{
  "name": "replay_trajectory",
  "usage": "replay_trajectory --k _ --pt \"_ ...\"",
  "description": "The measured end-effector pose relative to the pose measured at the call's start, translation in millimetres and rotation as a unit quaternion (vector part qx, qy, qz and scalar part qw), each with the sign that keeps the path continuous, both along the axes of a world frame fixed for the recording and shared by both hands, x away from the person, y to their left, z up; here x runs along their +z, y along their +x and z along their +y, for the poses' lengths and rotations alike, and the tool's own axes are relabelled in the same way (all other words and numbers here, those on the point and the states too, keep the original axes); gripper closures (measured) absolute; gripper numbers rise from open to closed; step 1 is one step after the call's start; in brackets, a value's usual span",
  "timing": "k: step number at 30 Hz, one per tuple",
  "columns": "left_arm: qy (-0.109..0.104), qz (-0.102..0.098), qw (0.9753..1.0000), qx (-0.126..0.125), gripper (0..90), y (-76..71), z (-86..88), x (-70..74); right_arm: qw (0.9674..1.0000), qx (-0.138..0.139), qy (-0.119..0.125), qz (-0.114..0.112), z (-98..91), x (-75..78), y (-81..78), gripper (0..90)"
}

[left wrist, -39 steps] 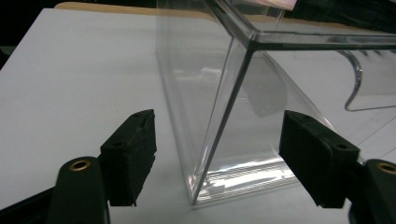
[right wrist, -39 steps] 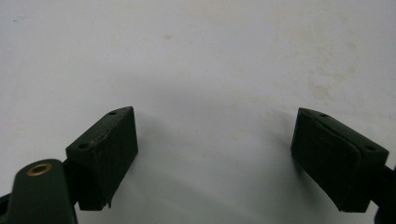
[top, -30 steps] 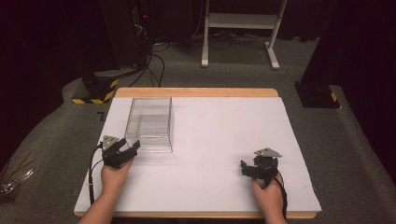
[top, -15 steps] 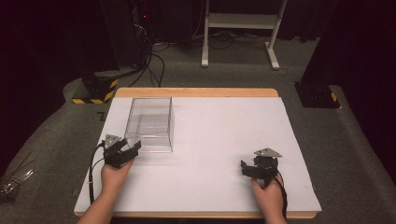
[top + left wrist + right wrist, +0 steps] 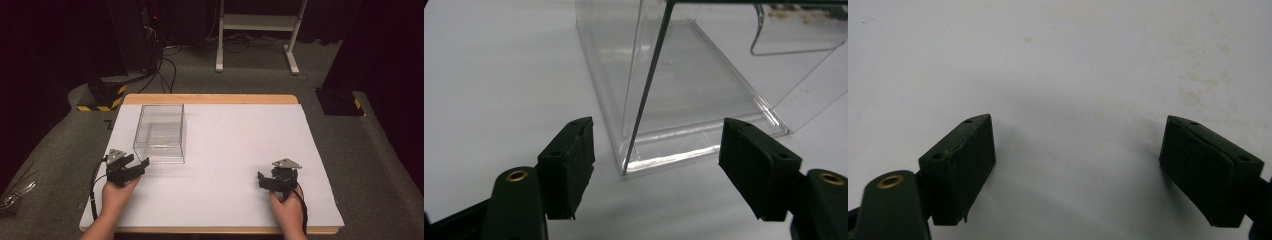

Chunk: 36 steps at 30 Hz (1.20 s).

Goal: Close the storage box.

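Note:
A clear plastic box point(image 5: 160, 132) stands open-topped on the left half of the white table top point(image 5: 235, 145). My left gripper point(image 5: 140, 166) sits just in front of the box's near left corner, open, with nothing between its fingers. In the left gripper view the box point(image 5: 694, 85) is close ahead, and its near corner edge stands between the spread jaws of the left gripper point(image 5: 654, 165) without touching them. My right gripper point(image 5: 265, 182) rests low near the table's front right, open and holding nothing. In the right gripper view the right gripper point(image 5: 1078, 165) faces bare white surface.
The table has a wooden rim point(image 5: 210, 99) along its far edge. Beyond it lie grey carpet, a white stand point(image 5: 257, 30), cables and a black-and-yellow striped block point(image 5: 102, 97). A black post base point(image 5: 340, 102) stands off the far right corner.

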<state>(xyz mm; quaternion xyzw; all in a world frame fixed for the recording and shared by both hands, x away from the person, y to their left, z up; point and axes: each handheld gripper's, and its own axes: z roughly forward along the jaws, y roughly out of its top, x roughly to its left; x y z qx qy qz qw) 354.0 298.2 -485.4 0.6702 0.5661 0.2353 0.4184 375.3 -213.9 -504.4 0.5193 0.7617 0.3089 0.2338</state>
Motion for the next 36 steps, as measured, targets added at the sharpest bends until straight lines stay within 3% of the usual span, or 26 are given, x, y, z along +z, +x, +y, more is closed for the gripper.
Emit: replay_trajectory --k 7,13,16,20,22,25,36 --pt "0.007 0.02 0.9996 -0.016 30.3 -19.8 10.9 -6.5 1.0 0.0 0.0 0.0 0.0 0.0 0.0 14.6" --pt "0.027 0.043 0.9984 -0.023 29.7 -35.8 22.2 -17.0 1.0 -0.001 0.001 0.001 0.3 0.1 -0.3 14.7" --pt "0.021 0.058 0.9978 -0.026 28.1 -37.0 24.4 -20.0 1.0 0.0 0.0 0.0 0.3 0.1 -0.4 14.9" --pt "0.067 0.054 0.9958 -0.033 24.4 -39.0 14.8 -21.7 1.0 0.0 0.0 -0.001 0.3 0.0 -0.4 15.0" --pt "0.111 0.055 0.9915 -0.04 20.4 -38.7 5.6 -22.6 1.0 0.0 0.0 0.0 0.3 0.0 -0.5 15.0" --pt "0.102 0.053 0.9924 -0.043 20.6 -38.9 6.7 -22.9 1.0 0.0 0.001 0.001 0.2 0.0 -0.4 14.9" --pt "0.102 0.053 0.9923 -0.046 20.0 -38.5 7.2 -23.1 1.0 0.0 0.001 0.0 0.3 0.1 -0.4 15.0"
